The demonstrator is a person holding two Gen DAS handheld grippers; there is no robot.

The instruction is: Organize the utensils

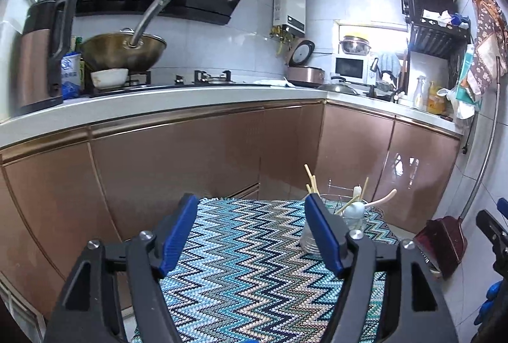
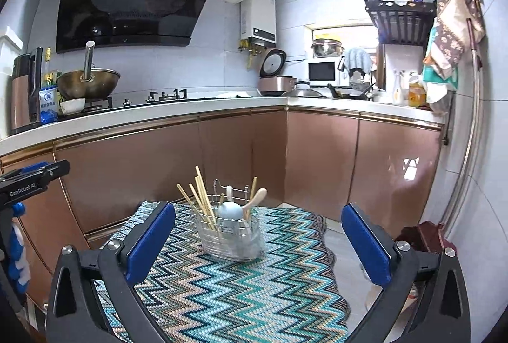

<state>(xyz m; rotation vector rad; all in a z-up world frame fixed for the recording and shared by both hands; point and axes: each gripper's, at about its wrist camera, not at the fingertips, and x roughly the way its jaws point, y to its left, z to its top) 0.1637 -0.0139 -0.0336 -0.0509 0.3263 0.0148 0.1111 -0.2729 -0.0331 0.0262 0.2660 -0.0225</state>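
Nearest in each wrist view are the gripper's own blue pads. The left gripper (image 1: pixel 250 235) stands open with nothing between its pads, only the zigzag cloth (image 1: pixel 241 273) showing through the gap. The right gripper (image 2: pixel 258 243) is spread wide and also holds nothing; through its gap the wire holder (image 2: pixel 230 235) shows further off on the same cloth, clear of both pads. The utensils are all gathered in that holder, which stands upright towards the far end of the cloth-covered table: several chopsticks (image 2: pixel 198 200) lean out to the left, one more stands at the back right, a pale blue spoon (image 2: pixel 230 209) rests bowl-up in the middle, and a cream spoon (image 2: pixel 254 200) slants to the right. Nothing lies loose on the cloth in either view, so the sorting looks done or nearly so. The likely trouble from here is a knock: the holder looks light and top-heavy with long sticks leaning to one side, and in the left view its near edge sits just behind the right-hand pad, so a careless sideways swing of that gripper could tip it or flick the chopsticks out. The cloth also hangs over the table's far right corner, and a drag on it might shift the holder. Beyond are brown cabinets (image 2: pixel 241 152), then the worktop with a wok (image 2: pixel 89 84).
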